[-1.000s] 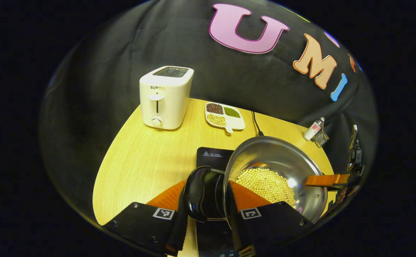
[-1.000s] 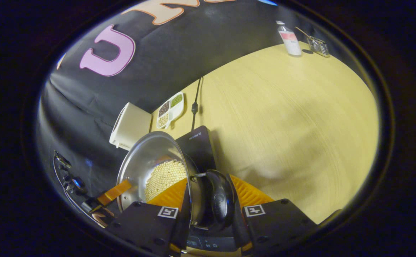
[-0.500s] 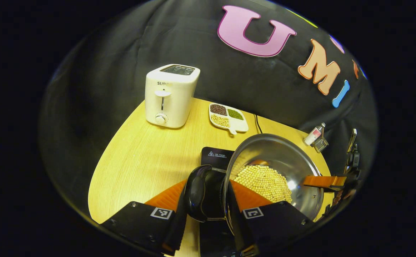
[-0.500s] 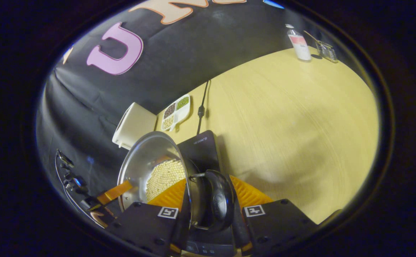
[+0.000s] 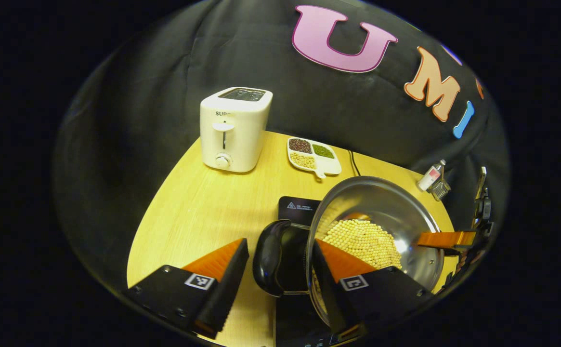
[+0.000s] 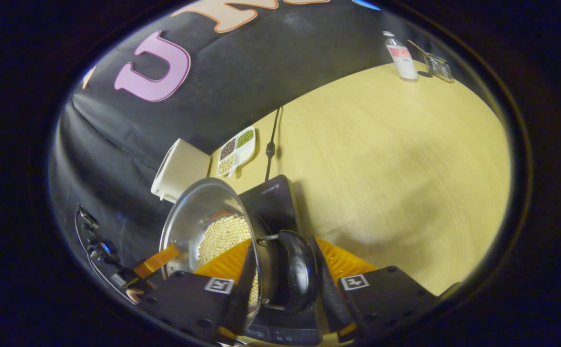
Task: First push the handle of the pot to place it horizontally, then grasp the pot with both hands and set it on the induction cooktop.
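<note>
One pot (image 5: 396, 217) of beans sits on the one cooktop (image 5: 298, 208), two black handles at its sides. Left gripper (image 5: 280, 270) and right gripper (image 6: 285, 284) each straddle a handle, fingers apart, pointing level across the table (image 6: 396, 154).

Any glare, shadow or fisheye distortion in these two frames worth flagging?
Left gripper view: bright glare on the pot wall inside, and the table edge bows with the fisheye. Right gripper view: a soft shadow lies on the table by the cooktop, and the bottle at the rim leans, stretched.
</note>
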`<state>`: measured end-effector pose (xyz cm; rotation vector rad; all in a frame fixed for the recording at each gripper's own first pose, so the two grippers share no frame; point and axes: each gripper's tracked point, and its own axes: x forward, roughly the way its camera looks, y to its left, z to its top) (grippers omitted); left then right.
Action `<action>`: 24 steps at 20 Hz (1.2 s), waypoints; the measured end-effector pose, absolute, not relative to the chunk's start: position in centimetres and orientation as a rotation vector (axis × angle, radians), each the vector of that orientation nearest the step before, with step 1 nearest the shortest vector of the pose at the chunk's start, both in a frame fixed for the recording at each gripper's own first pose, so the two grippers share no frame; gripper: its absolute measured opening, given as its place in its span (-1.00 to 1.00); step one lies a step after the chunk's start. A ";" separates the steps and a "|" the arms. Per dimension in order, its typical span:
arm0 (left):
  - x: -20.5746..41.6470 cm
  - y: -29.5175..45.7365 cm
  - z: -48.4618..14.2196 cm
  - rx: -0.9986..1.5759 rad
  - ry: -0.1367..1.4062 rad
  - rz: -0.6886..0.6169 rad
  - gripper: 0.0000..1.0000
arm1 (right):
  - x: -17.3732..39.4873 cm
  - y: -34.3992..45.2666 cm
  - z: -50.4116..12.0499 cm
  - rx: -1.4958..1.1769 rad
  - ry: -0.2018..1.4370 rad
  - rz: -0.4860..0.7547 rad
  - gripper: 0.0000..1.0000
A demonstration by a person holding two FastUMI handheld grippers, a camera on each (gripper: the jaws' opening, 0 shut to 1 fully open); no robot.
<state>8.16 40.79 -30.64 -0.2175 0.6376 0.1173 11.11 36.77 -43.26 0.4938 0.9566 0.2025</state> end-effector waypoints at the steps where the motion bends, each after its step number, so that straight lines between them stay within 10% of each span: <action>1: 8.1 41.1 -30.5 -0.223 0.622 0.132 0.82 | 11.6 36.4 -43.0 0.495 0.929 0.184 0.61; 13: 4.8 41.4 -21.1 -0.085 0.392 0.285 0.94 | 12.5 30.1 -31.7 0.362 0.579 0.090 0.99; 24: 2.6 25.9 -9.6 0.052 0.225 0.232 0.92 | 8.5 21.5 -16.9 0.140 0.279 0.104 0.99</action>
